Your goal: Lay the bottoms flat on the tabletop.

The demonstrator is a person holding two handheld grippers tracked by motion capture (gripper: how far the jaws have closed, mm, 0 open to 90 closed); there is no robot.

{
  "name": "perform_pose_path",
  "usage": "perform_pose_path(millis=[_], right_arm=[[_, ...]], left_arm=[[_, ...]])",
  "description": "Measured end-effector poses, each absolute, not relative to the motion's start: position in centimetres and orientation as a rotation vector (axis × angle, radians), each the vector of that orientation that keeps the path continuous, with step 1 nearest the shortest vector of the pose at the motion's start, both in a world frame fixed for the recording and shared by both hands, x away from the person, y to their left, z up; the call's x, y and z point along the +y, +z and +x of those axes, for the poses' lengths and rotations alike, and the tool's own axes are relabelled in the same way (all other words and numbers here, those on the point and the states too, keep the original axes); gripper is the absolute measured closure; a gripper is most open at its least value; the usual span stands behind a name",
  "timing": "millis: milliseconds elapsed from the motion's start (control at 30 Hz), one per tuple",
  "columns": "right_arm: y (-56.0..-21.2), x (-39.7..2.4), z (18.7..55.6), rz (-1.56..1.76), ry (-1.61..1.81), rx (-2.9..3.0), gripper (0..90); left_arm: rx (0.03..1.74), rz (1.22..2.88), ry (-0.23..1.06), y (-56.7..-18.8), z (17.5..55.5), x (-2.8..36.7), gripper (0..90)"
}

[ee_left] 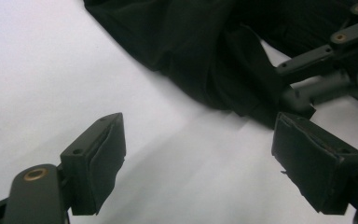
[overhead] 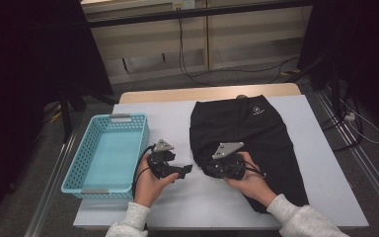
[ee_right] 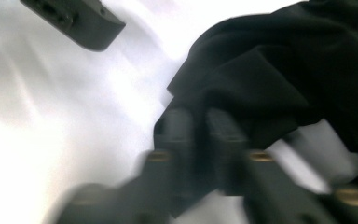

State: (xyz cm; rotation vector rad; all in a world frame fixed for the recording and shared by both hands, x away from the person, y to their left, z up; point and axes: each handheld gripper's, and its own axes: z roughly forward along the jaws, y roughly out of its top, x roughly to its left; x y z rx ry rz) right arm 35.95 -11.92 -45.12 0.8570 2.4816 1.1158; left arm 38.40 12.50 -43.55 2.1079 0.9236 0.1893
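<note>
Right gripper (overhead: 211, 167) pinches the edge of the black shorts (overhead: 256, 143) on the bench (overhead: 325, 163).

The black shorts lie flat on the right half of the white bench, with a small white logo (overhead: 257, 111) near the top end. The right gripper sits at the left edge of the shorts, near the bottom corner; in the right gripper view its fingers (ee_right: 179, 130) are pressed close together with a fold of the black cloth caught between them. The left gripper (overhead: 181, 171) is just to the left of the shorts, over bare bench, and its fingers (ee_left: 98, 158) are spread wide with nothing between them. A light blue basket (overhead: 91, 148) stands on the left side of the bench, just beside the left hand (overhead: 150, 185). Both hands come in from the bottom in grey sleeves (overhead: 301, 222).
</note>
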Motion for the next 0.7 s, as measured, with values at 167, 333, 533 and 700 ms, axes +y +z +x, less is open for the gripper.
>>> perform_pose_path(millis=[167,333,533,700], right_arm=[[-44.4,-13.0,36.0,0.872,1.148,2.486,90.0],[-43.4,-14.0,35.6,0.863,1.165,2.45,90.0],[-43.0,-15.6,35.3,0.903,1.193,2.422,90.0],[-42.9,-16.5,35.1,0.919,1.182,2.399,90.0]], left_arm=[[0.912,2.106,0.177,-43.6,38.4,12.2,17.2],[0.91,2.115,0.181,-43.8,38.5,11.8,18.3],[0.889,2.129,0.165,-44.1,38.7,10.9,23.5],[0.865,2.151,0.144,-44.7,39.0,10.0,27.6]])
